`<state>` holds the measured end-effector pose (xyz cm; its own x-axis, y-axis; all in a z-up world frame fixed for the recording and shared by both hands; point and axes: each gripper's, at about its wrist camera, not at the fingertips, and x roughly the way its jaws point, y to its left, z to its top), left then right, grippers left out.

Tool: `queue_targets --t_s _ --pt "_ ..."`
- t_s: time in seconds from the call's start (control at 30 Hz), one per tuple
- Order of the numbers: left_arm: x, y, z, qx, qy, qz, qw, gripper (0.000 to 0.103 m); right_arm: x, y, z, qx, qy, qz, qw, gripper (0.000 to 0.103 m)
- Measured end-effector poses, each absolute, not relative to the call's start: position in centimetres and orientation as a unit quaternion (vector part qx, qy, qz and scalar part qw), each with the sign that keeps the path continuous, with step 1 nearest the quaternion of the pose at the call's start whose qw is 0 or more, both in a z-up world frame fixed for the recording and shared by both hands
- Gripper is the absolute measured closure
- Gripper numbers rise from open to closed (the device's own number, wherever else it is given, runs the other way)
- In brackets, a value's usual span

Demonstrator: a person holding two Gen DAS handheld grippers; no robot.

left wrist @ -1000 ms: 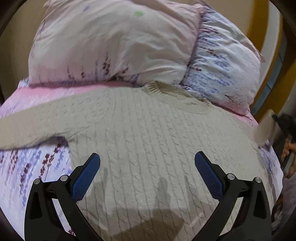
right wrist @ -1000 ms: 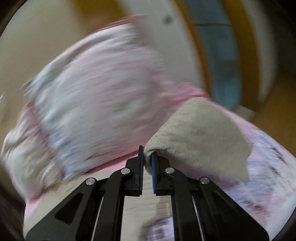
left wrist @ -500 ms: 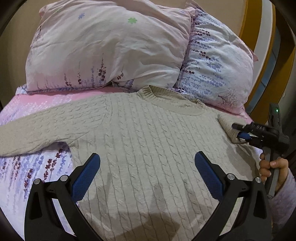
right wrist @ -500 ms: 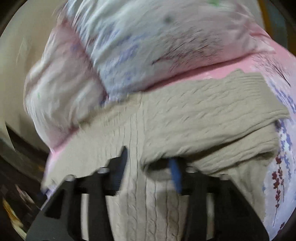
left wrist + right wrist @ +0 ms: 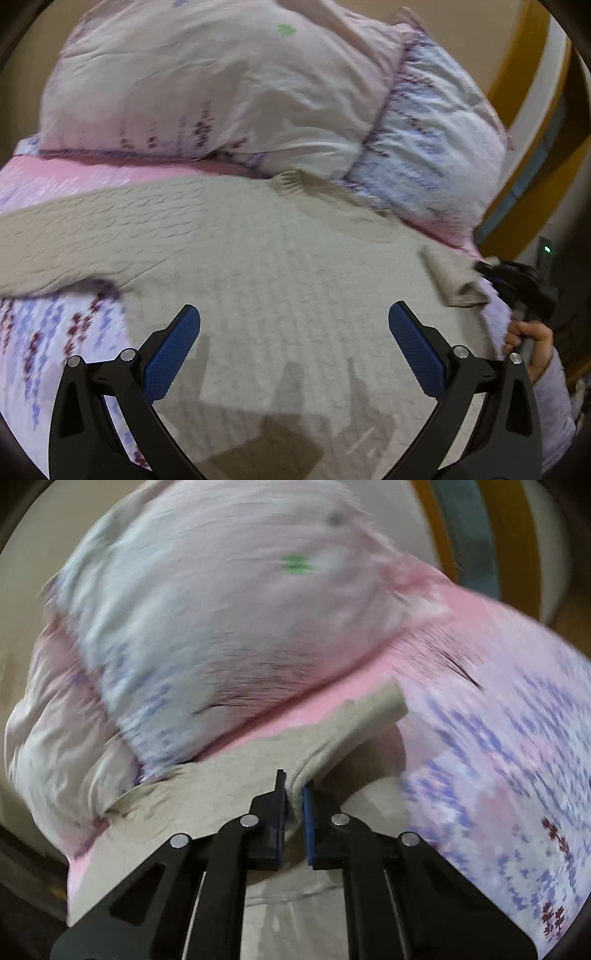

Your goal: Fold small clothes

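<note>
A beige cable-knit sweater (image 5: pixel 258 266) lies flat on the bed, neck toward the pillows, its left sleeve (image 5: pixel 74 236) stretched out to the left. My left gripper (image 5: pixel 293 332) is open and empty, hovering above the sweater's lower body. My right gripper (image 5: pixel 294 797) is shut on the sweater's right sleeve (image 5: pixel 354 720) and holds it lifted at the bed's right side. In the left wrist view the right gripper (image 5: pixel 517 284) shows at the right edge next to the folded-in sleeve end (image 5: pixel 454 280).
Two pillows lean at the head of the bed: a pale pink one (image 5: pixel 207 85) and a lavender-print one (image 5: pixel 436 133). The sheet (image 5: pixel 48 332) is pink and white with purple flowers. A yellow and white door frame (image 5: pixel 532 85) stands past the bed's right edge.
My right gripper opened on the sweater half a second ago and has shut on the right sleeve again. My left gripper stays open and has shifted closer over the sweater.
</note>
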<state>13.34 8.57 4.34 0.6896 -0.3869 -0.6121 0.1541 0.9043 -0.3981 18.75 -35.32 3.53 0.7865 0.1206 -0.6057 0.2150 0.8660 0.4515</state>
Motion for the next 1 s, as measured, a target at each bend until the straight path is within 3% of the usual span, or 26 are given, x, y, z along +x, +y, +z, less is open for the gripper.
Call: queue_targets --t_s 0.2,0.37,0.53,0.63,0.7,0.77,1.0 --pt "15.5 10.2 4.0 -0.303 0.342 -0.211 0.864 0.001 20.1 -24.9 5.4 0.187 0.325 0.127 0.918 0.095" --pt "17.6 10.1 2.7 -0.364 0.369 -0.222 0.826 0.001 21.5 -16.8 2.2 0.122 0.391 0.193 0.892 0.096" --pt "19.7 9.1 0.9 -0.391 0.410 -0.212 0.796 0.002 22.4 -14.6 -0.4 0.098 0.434 0.188 0.875 0.095" --pt "20.6 8.3 0.4 -0.413 0.426 -0.213 0.777 0.004 22.3 -14.3 -0.2 0.089 0.439 0.198 0.872 0.082" --pt "21.1 7.3 0.6 -0.407 0.430 -0.208 0.778 0.004 21.7 -14.6 0.2 0.093 0.444 0.222 0.863 0.051" --pt "21.4 6.7 0.8 -0.402 0.430 -0.208 0.781 0.005 20.7 -15.1 0.8 0.104 0.442 0.238 0.859 0.041" --pt "22.6 4.7 0.2 -0.383 0.462 -0.181 0.779 0.025 16.0 -24.1 2.0 0.214 0.405 0.196 0.867 0.040"
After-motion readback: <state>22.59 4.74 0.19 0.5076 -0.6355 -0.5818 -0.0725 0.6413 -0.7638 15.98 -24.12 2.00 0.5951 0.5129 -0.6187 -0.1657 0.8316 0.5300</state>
